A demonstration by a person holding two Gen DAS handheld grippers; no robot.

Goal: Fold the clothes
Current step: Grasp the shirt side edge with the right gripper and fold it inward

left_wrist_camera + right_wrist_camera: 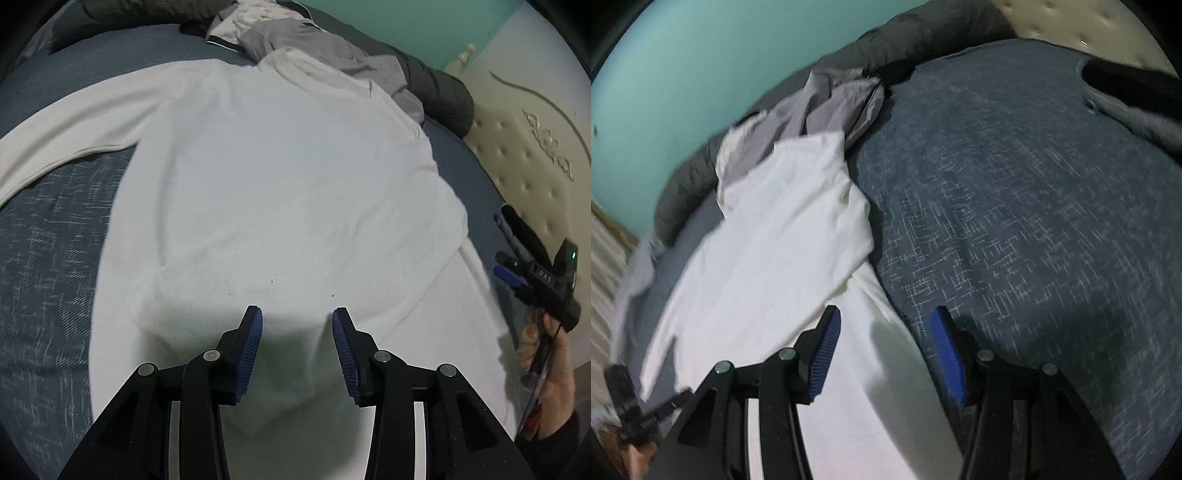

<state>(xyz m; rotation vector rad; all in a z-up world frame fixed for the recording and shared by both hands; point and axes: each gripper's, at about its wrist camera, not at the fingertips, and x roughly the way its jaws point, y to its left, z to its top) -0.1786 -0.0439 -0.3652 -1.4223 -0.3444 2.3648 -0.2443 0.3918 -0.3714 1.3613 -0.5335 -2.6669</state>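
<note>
Teal wall (388, 29) backs a bed (48, 229) covered in dark blue fabric with a pale woven fleck, and a cream tufted headboard (517, 155) stands at its right end in the left wrist view. A white long-sleeved top (288, 177) lies spread flat across the bed, its neckline toward the wall and one sleeve stretched out to the left. Beyond the neckline sits a heap of grey and white clothes (295, 40), with a dark quilted roll (439, 88) along the far edge of the bed.

The left gripper (297, 334) hangs over the hem of the white top, its jaws partly open with the blue pads apart; white cloth lies under the gap, and nothing looks pinched between the pads. The right gripper (882, 350) stands over the top's right edge, where white cloth meets blue bedcover; its jaws are about half open and hold nothing. In the left wrist view that gripper shows at the right edge, held in a person's hand (550, 362). The right wrist view is blurred, so whether its left pad touches the cloth is hard to say.
</note>
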